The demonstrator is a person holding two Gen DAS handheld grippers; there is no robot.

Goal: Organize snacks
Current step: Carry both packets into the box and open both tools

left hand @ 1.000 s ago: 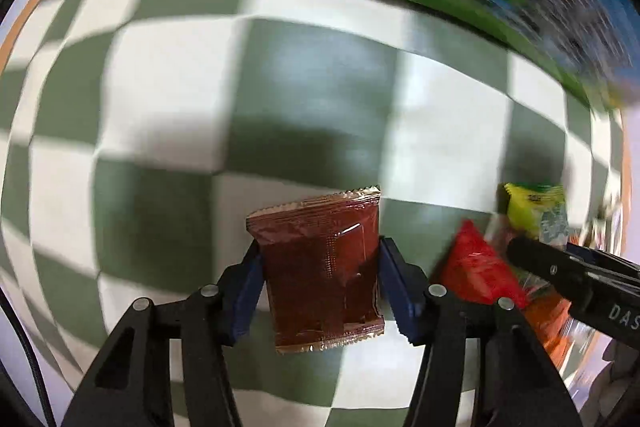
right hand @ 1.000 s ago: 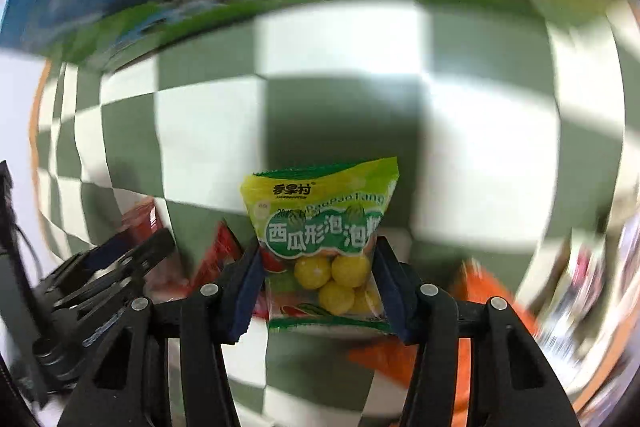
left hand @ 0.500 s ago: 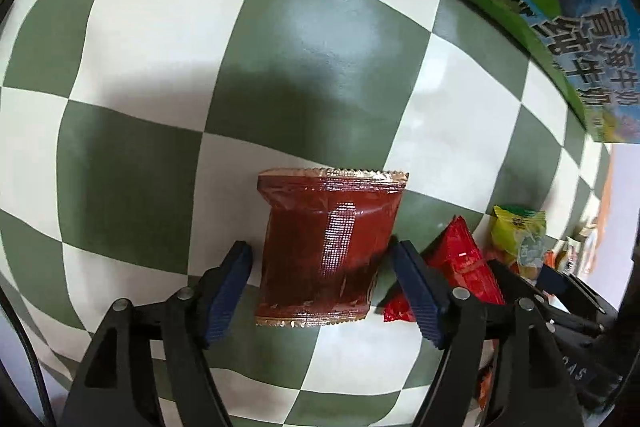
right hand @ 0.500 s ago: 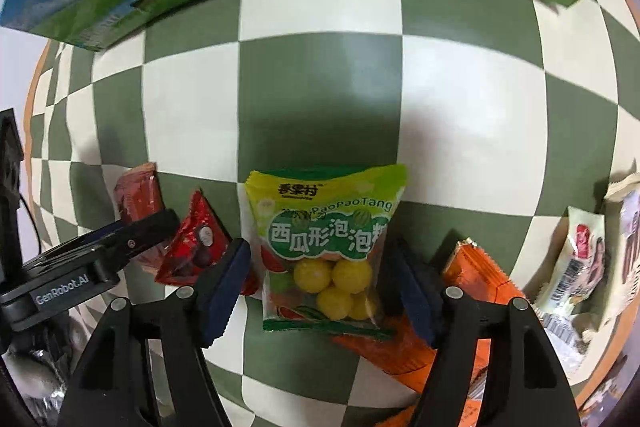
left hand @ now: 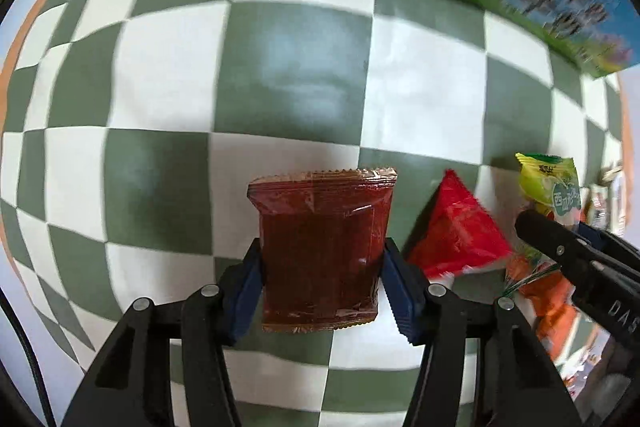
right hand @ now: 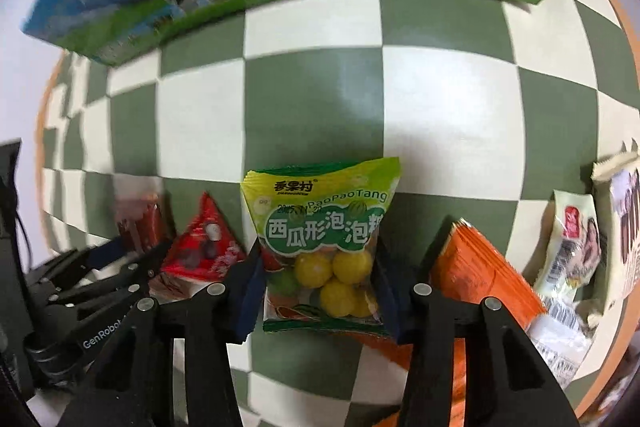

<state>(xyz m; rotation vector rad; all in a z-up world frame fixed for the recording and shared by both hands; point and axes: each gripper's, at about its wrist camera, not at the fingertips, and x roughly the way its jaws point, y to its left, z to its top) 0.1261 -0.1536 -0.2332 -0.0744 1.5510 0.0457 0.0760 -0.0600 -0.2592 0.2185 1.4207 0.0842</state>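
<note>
Left wrist: left claw (left hand: pixel 322 281) has just closed, clamped on a glossy dark-red packet (left hand: pixel 320 251).

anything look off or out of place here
Nothing looks spilled or torn. The left gripper is clamped on a dark red packet, the right gripper on a green gum bag. The orange packet, red triangular pouch and other snacks lie loosely clustered, unsorted.
</note>
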